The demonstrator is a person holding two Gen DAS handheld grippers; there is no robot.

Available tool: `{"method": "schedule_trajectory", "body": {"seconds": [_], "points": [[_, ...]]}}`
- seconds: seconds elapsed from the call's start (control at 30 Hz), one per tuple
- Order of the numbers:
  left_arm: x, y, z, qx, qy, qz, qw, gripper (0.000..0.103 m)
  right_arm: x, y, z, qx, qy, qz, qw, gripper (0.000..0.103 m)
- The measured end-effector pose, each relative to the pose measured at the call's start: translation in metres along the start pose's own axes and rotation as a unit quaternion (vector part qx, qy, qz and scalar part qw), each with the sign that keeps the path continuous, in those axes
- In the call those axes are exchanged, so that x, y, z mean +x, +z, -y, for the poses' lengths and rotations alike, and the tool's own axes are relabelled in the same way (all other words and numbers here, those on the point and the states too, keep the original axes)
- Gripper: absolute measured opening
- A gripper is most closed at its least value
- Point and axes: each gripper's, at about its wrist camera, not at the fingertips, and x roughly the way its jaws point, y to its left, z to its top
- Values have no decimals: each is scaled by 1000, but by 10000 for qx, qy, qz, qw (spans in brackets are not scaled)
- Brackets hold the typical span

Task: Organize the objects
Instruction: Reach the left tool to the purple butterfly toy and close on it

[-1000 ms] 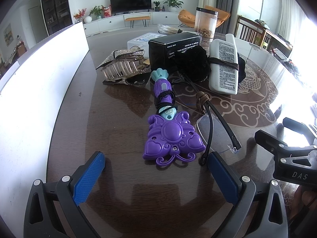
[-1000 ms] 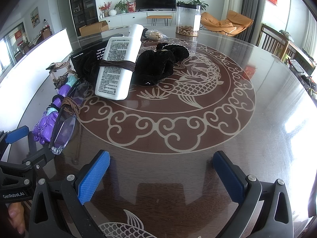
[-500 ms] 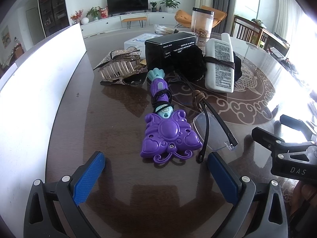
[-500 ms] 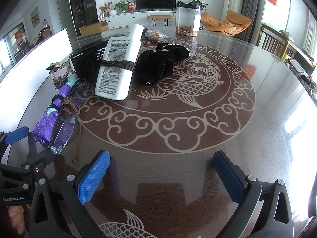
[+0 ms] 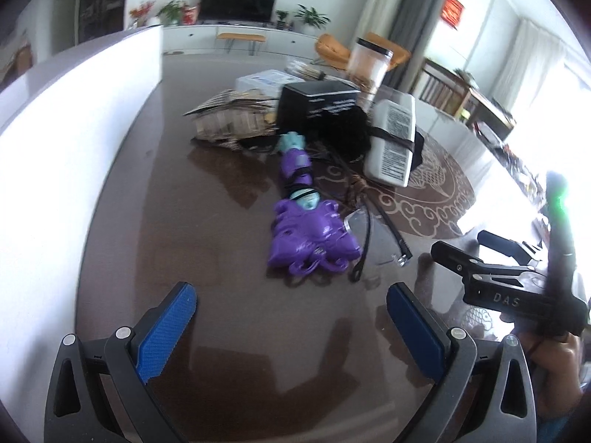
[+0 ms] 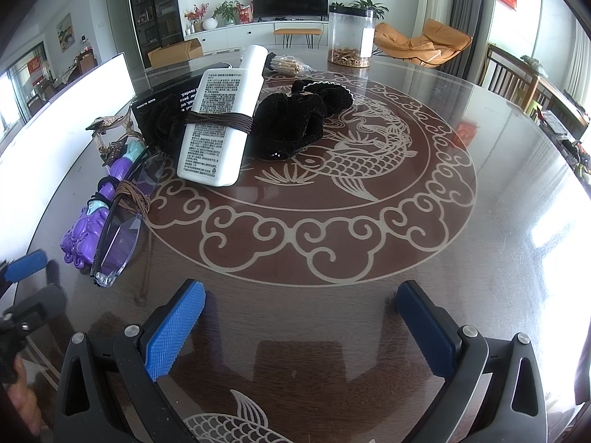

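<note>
The surface [image 6: 424, 221] is a dark glossy round top with a pale fish and cloud pattern. The clutter sits on its left part: a black box [image 5: 317, 105], a white bottle [image 6: 221, 125] bound with brown cord, black scrunchies [image 6: 295, 122], a hair claw [image 5: 232, 120], a purple toy [image 5: 306, 221] and glasses [image 6: 118, 236].

In the left wrist view the toy lies at 12 o'clock from the left gripper [image 5: 291, 317], near but not touching. Its long axis runs roughly 12 to 6, with the broad flower-shaped head toward the jaws and the teal tip away. The glasses lie just beside it at 1 o'clock, their frame touching or overlapping the toy's right edge.

From the right gripper [image 6: 301, 328] the toy and glasses sit off at 10 o'clock, farther away, so the left one looks the better placed for the toy.

Both pairs of jaws stand wide apart, holding and touching nothing, low over bare surface. The left view is blurred, so fine contact between toy and glasses cannot be told.
</note>
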Motion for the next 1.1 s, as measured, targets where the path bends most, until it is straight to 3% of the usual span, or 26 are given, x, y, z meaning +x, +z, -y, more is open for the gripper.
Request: {"method": "schedule_trajectory", "body": {"seconds": [0.13,0.37,0.53,0.63,0.8,1.1], "points": [[-3,1,-8,-231,28,-76,9997,103,0,0,0,-1,2,0,10000,103],[26,42,-22,-921,288,-321,9948,103,0,0,0,-3,5,0,10000,103],[56,67,-6,-520,851,-533,9936,103,0,0,0,-2,5,0,10000,103],[66,75,-2,-443,891,-533,9936,103,0,0,0,-3,5,0,10000,103],[83,84,4,-89,1337,-551,9895,103,0,0,0,-3,5,0,10000,103],[83,80,6,-37,1496,-205,9885,103,0,0,0,-3,5,0,10000,103]]}}
